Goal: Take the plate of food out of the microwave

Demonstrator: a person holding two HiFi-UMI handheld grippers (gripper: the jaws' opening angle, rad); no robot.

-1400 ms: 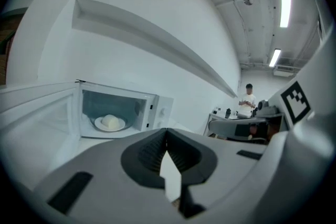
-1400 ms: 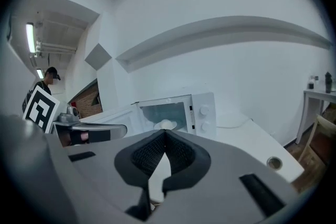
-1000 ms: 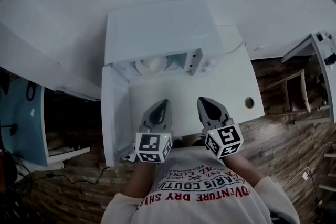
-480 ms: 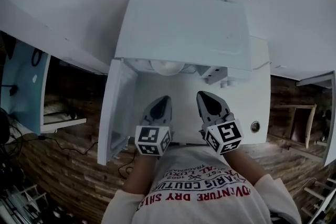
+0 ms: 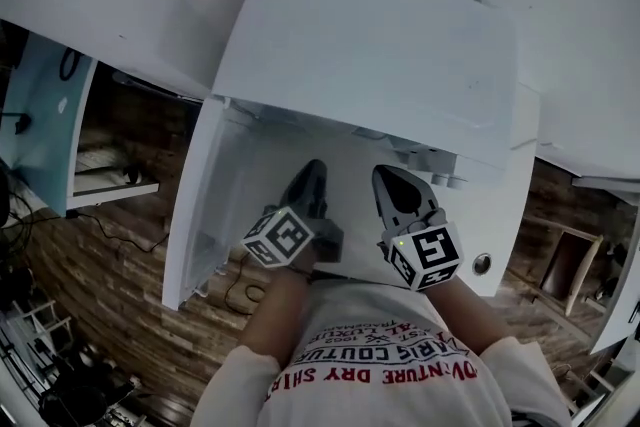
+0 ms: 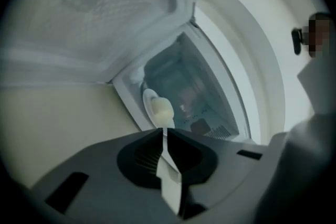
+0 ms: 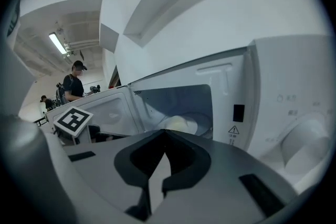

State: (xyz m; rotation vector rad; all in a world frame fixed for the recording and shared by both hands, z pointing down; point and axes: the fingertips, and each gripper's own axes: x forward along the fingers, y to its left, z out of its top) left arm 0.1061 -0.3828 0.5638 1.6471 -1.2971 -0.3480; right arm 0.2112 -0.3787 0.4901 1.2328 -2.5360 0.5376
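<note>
Microwave (image 5: 370,45) looms nearer, plate of food (image 6: 155,108) inside.

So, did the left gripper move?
Yes. The left gripper has moved forward, closer to the open microwave, and rolled sideways.

The left gripper (image 5: 312,173) and right gripper (image 5: 388,177) are held side by side in front of the chest, pointing forward, with the left one rolled sideways. The left jaws are almost together and just opening, with nothing between them. The right jaws are closed and empty.
</note>
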